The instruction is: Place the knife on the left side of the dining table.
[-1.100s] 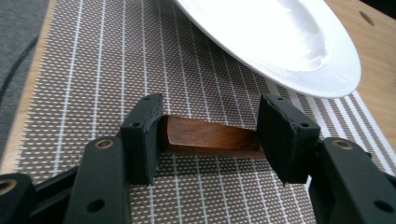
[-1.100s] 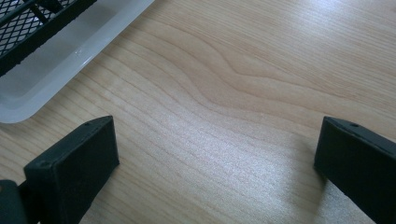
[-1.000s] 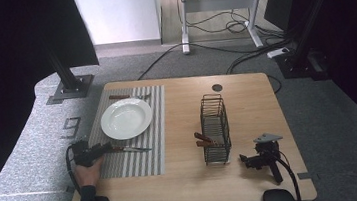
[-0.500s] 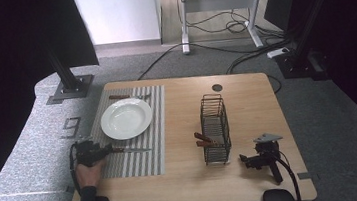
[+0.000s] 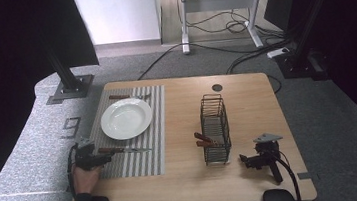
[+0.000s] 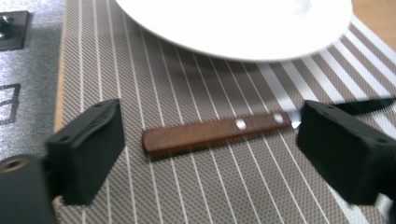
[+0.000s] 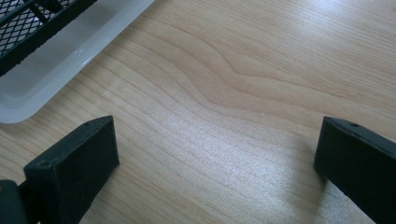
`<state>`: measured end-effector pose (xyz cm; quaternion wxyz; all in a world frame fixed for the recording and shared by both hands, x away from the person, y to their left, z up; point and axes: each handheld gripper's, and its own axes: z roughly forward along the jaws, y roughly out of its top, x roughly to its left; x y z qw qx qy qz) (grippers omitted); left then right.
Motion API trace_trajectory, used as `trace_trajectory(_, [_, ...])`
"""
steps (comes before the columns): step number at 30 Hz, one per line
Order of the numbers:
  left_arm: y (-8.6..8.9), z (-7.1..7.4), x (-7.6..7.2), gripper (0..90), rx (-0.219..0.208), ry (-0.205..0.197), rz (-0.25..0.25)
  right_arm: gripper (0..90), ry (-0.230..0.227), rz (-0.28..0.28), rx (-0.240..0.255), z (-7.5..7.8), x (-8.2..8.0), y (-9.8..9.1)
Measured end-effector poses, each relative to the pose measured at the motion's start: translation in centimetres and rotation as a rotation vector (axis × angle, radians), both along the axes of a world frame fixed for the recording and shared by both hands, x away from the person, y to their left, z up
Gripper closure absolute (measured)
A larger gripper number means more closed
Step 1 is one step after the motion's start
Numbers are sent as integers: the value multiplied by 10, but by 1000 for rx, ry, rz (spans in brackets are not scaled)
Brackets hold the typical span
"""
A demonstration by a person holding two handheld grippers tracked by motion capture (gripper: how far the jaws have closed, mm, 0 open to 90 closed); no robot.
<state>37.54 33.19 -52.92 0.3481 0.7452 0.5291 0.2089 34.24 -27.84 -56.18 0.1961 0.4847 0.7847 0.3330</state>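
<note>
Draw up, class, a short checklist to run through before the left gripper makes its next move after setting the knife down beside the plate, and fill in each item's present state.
1. Knife lies flat on the striped placemat: ok.
2. Left gripper has let go; its jaws have just been opening and stand apart from the handle: ok.
3. Knife sits clear of the white plate, not under its rim: ok.
4. Right gripper is open over bare table, holding nothing: ok.
5. Wire cutlery basket stands upright with wooden handles in it: ok.
6. Which utensils are left in the basket: cannot tell.
</note>
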Motion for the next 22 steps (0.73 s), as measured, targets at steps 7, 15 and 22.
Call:
trace_trajectory(7, [-2,-17,-10,0,55,49,-21,0,0,0,0,0,0,0])
trace_trajectory(15, [-6,-19,-8,0,90,87,-29,0,0,0,0,0,0,0])
trace_trajectory(22, [-6,-19,-8,0,89,88,-28,0,-1,0,0,0,0,0])
